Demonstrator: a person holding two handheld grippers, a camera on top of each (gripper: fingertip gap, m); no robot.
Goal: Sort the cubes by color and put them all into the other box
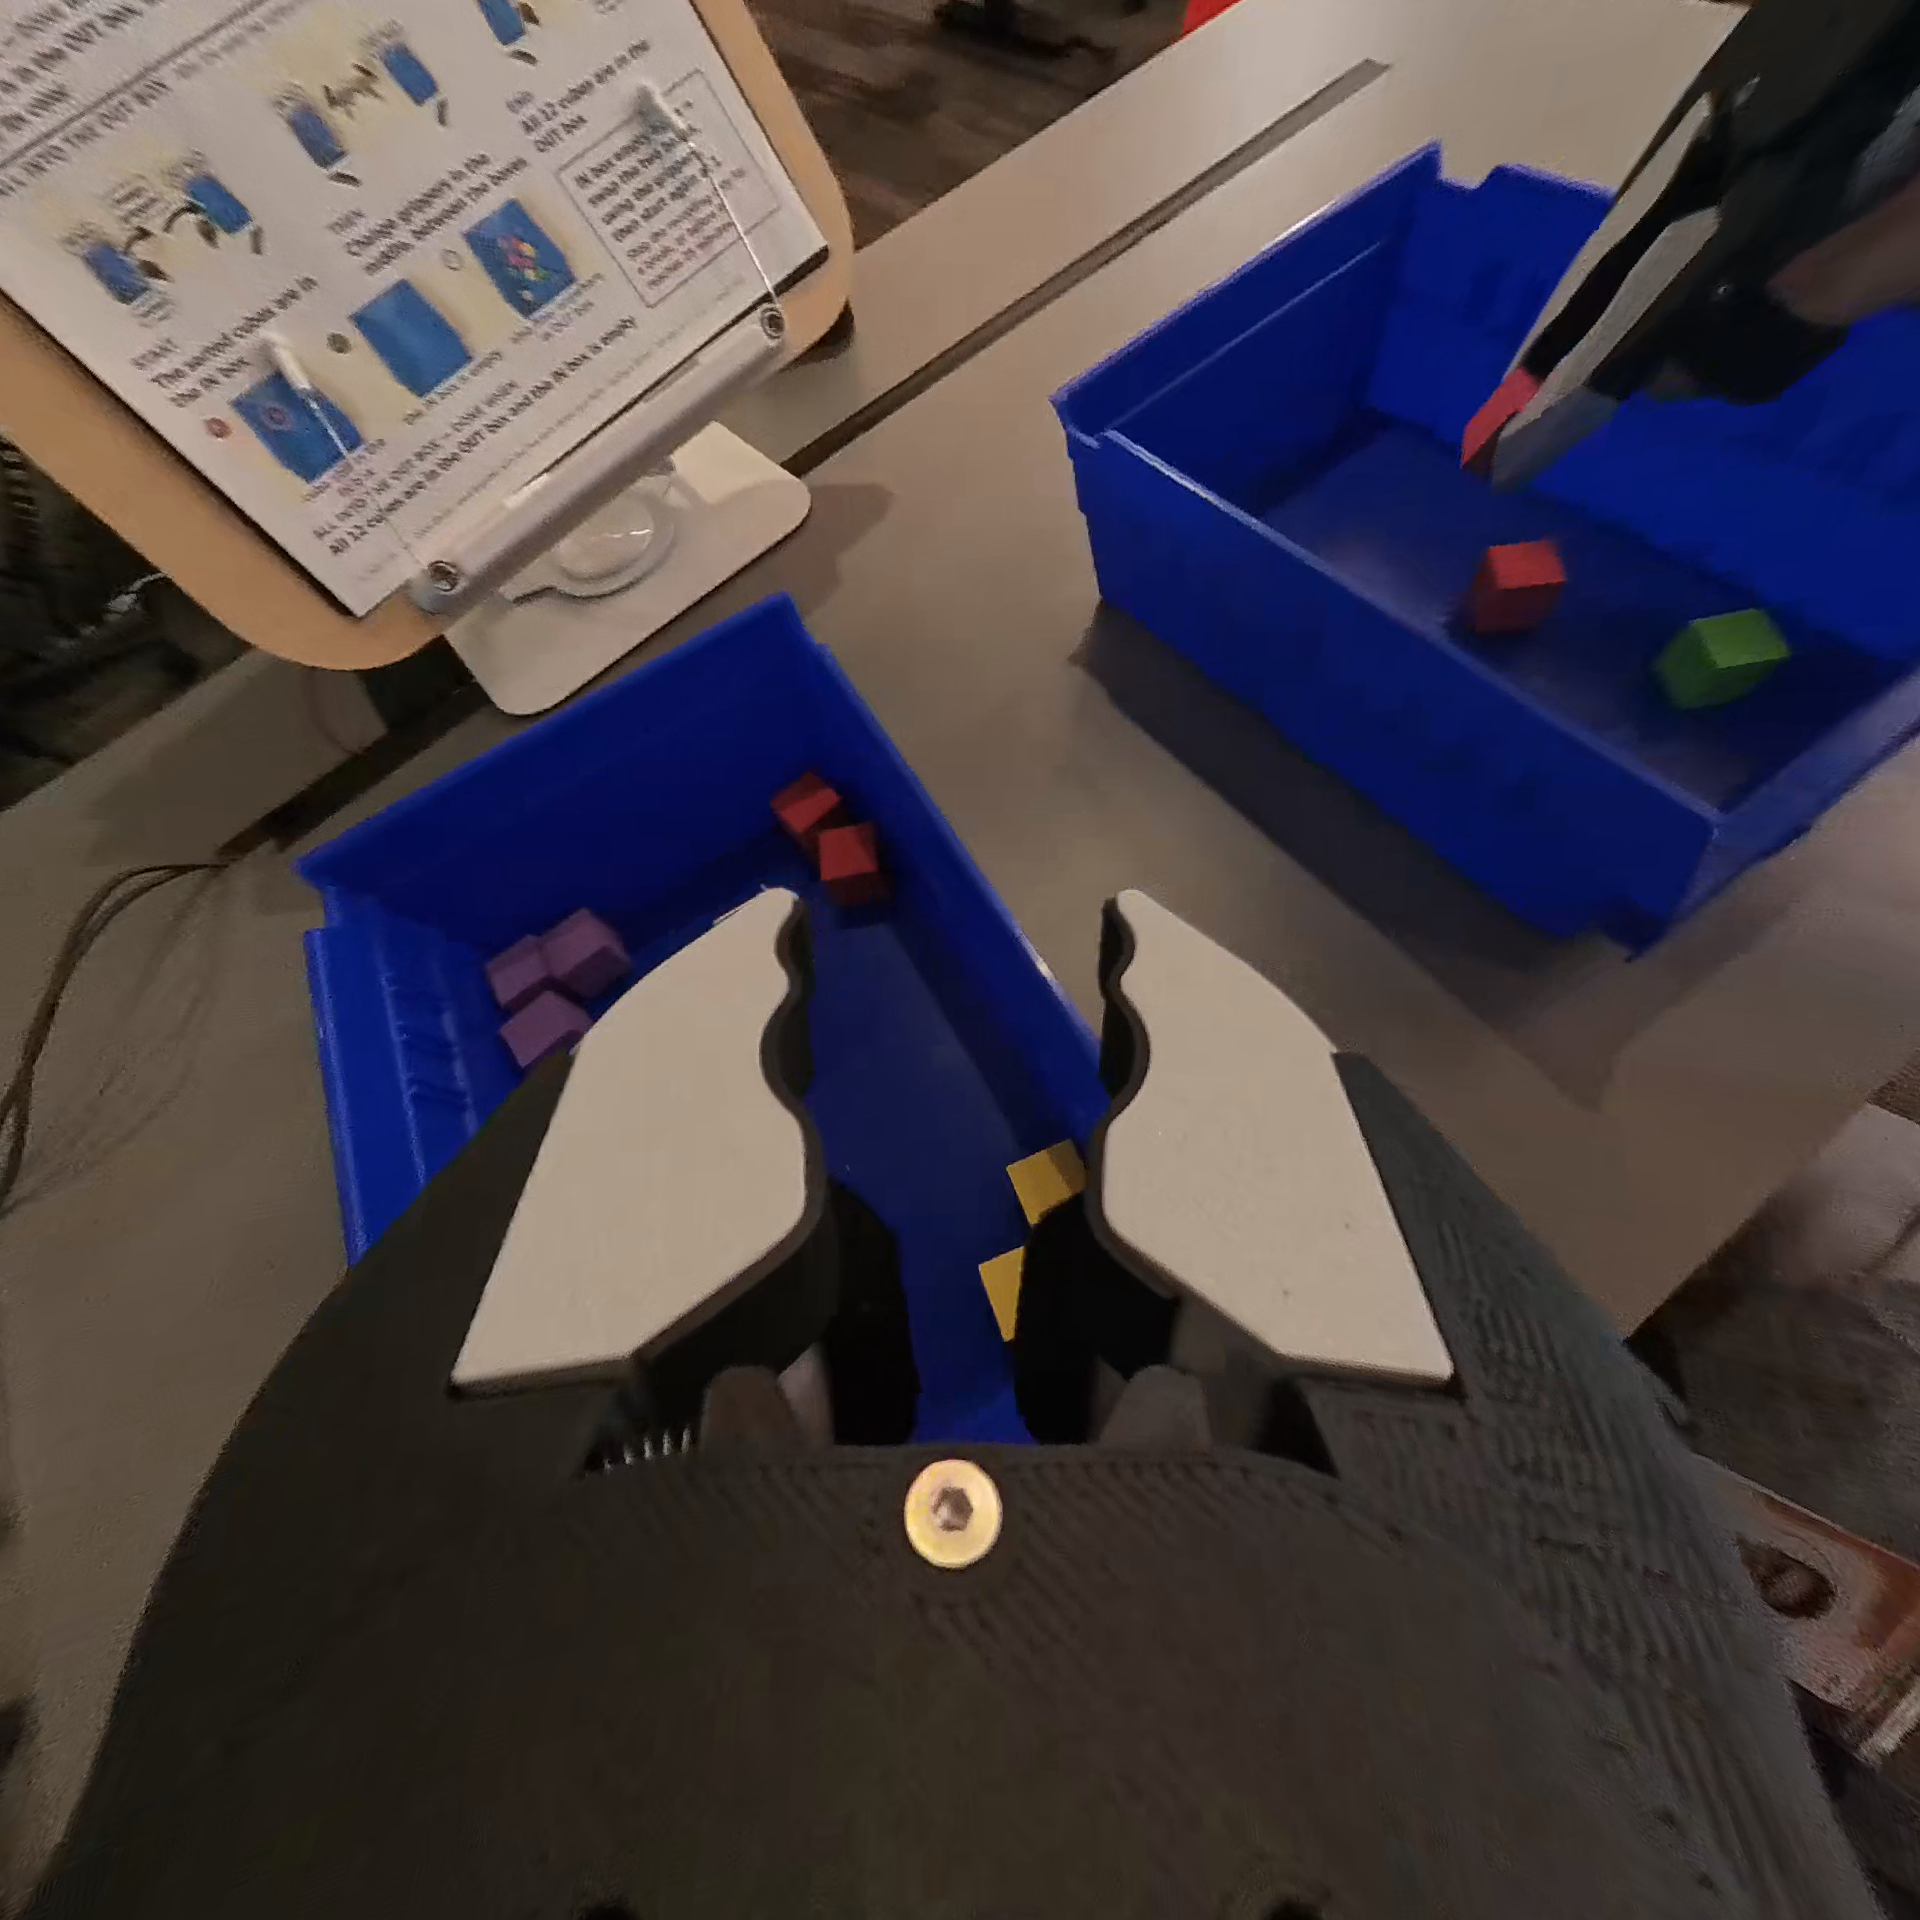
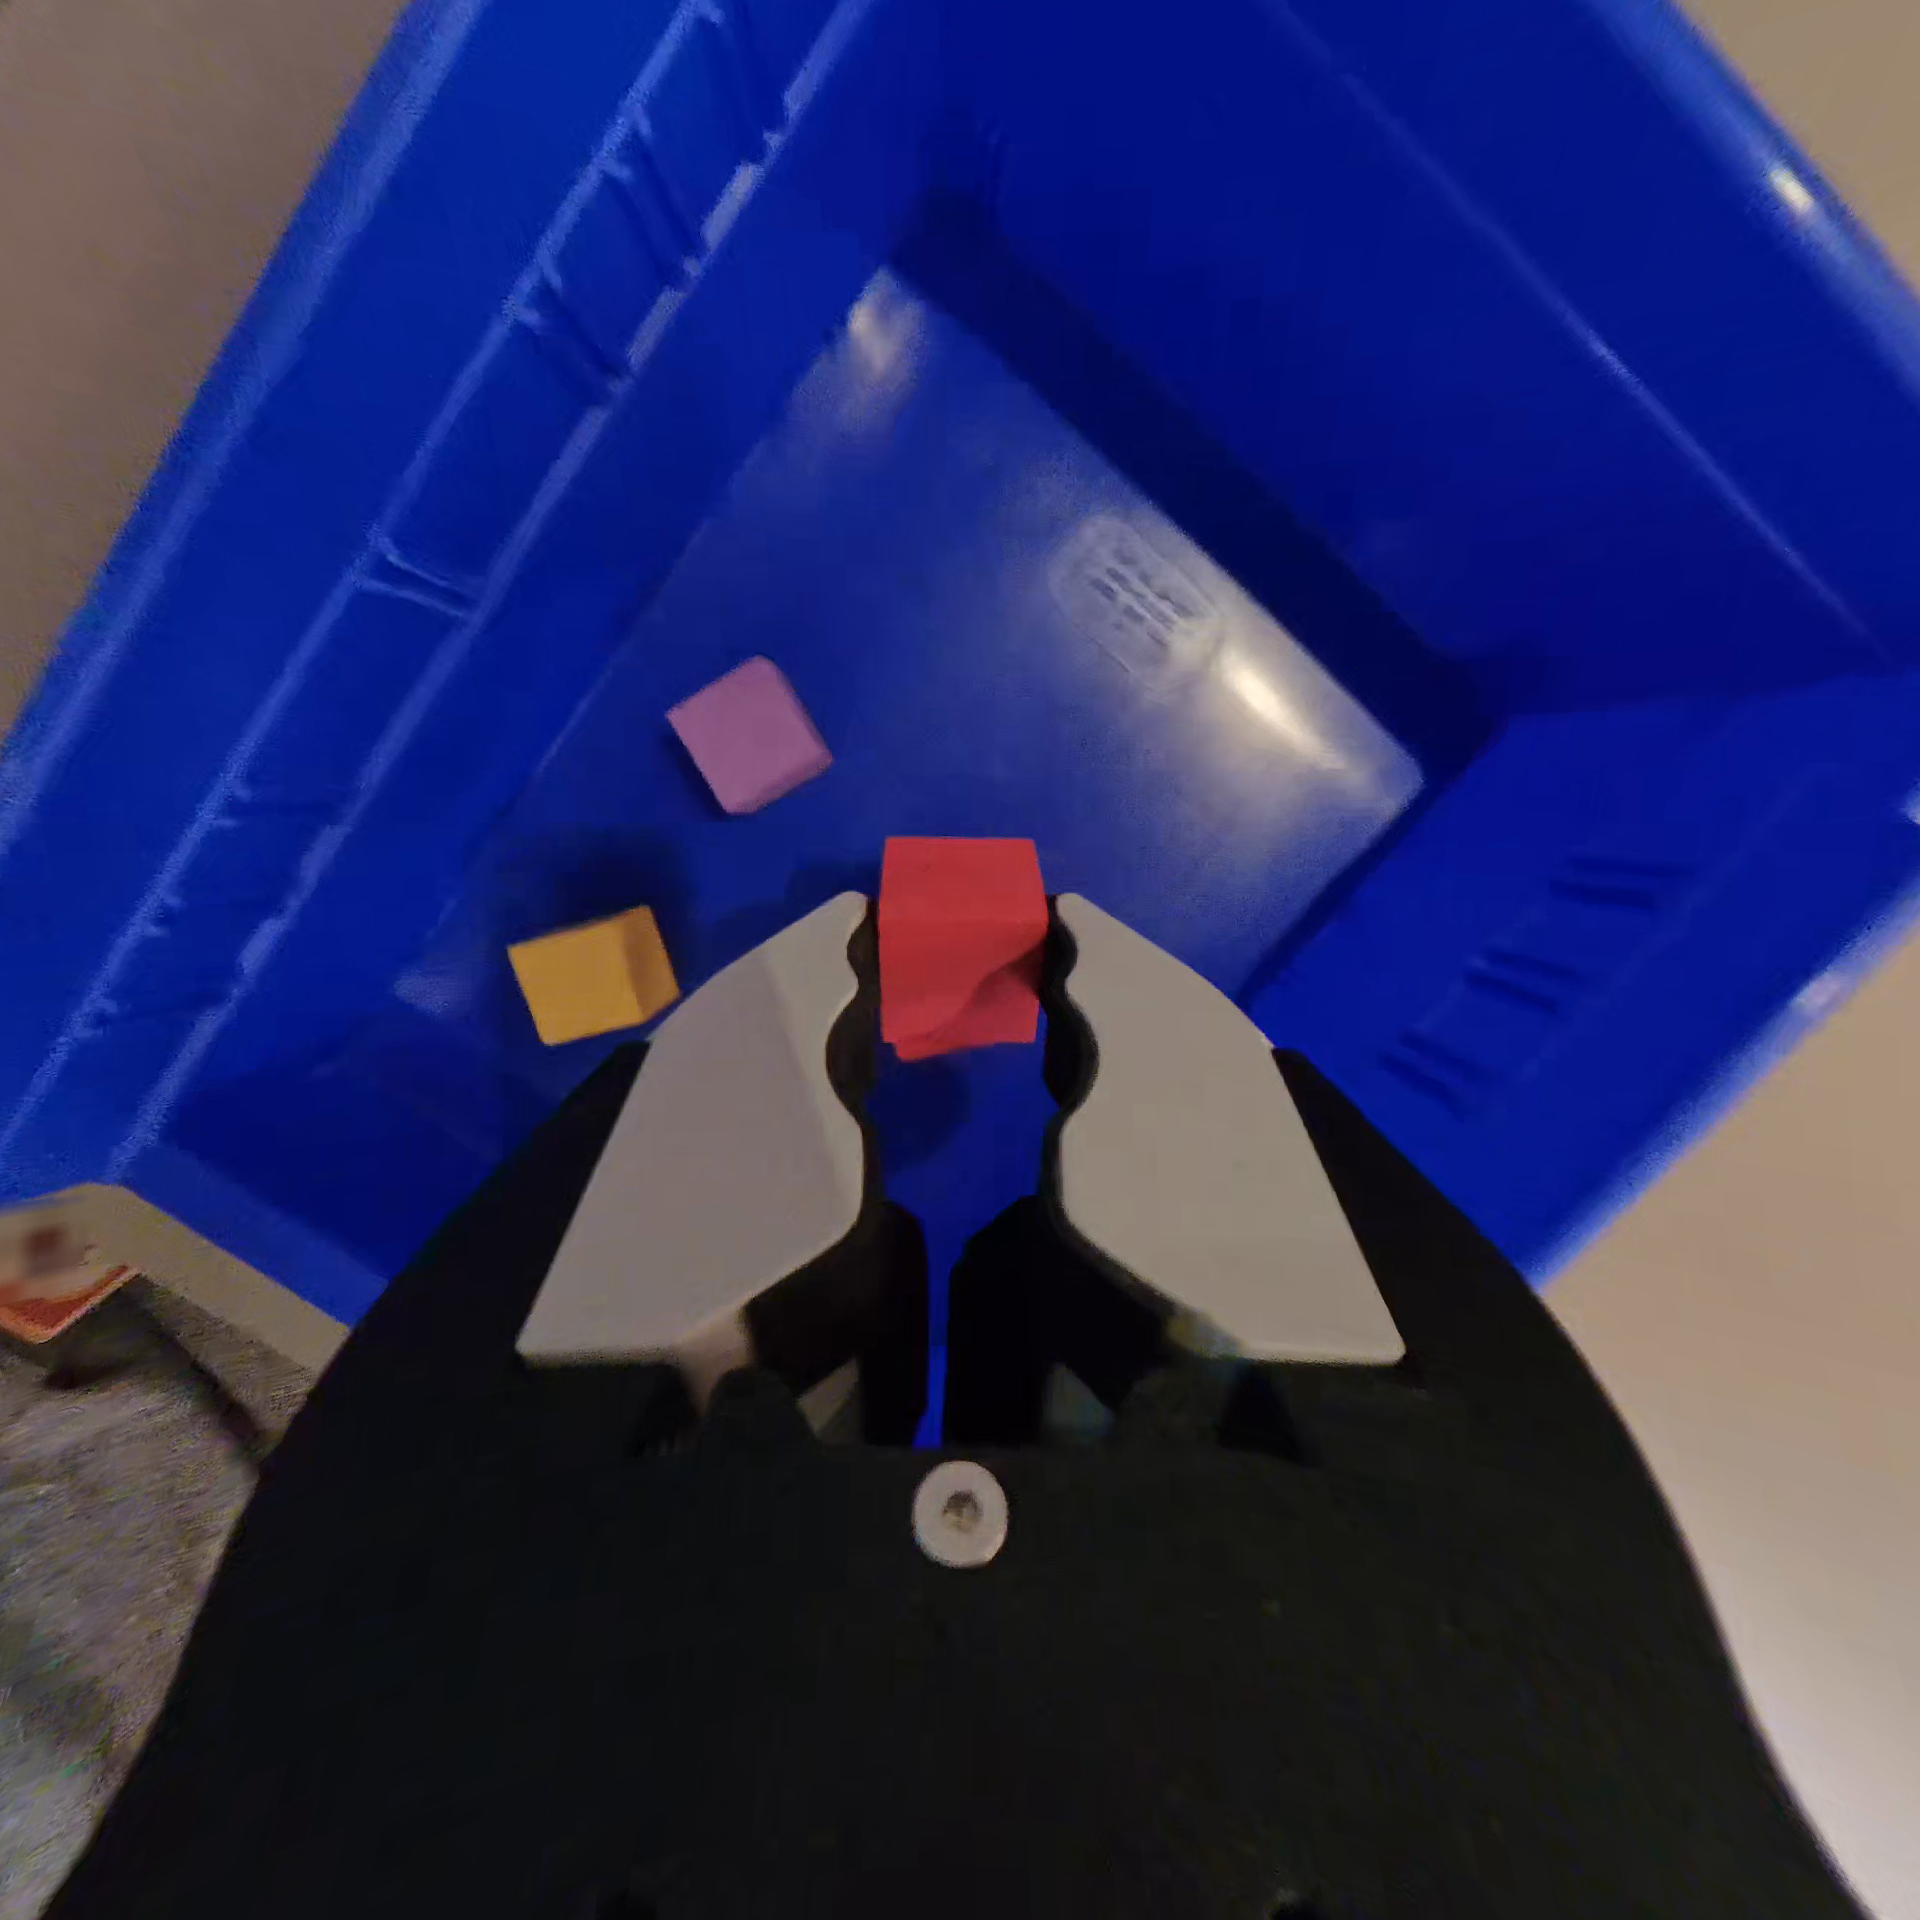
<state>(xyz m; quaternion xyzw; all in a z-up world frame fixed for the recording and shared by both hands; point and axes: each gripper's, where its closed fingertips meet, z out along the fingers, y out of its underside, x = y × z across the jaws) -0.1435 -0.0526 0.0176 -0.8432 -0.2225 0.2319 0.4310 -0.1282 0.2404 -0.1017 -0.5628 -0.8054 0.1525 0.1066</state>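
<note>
A pale grey-beige table, crossed by a dark seam, carries two blue bins; beyond its far edge lies dark floor. The left gripper hovers with its tongs spread wide and empty above the near blue bin, which holds red cubes, purple cubes and yellow cubes. Behind this bin stands an instruction sheet on a tan board with a white base. To the bin's right, well apart, the second blue bin lies under the right gripper, whose tongs pinch a red cube above a lilac cube and an orange-yellow cube.
</note>
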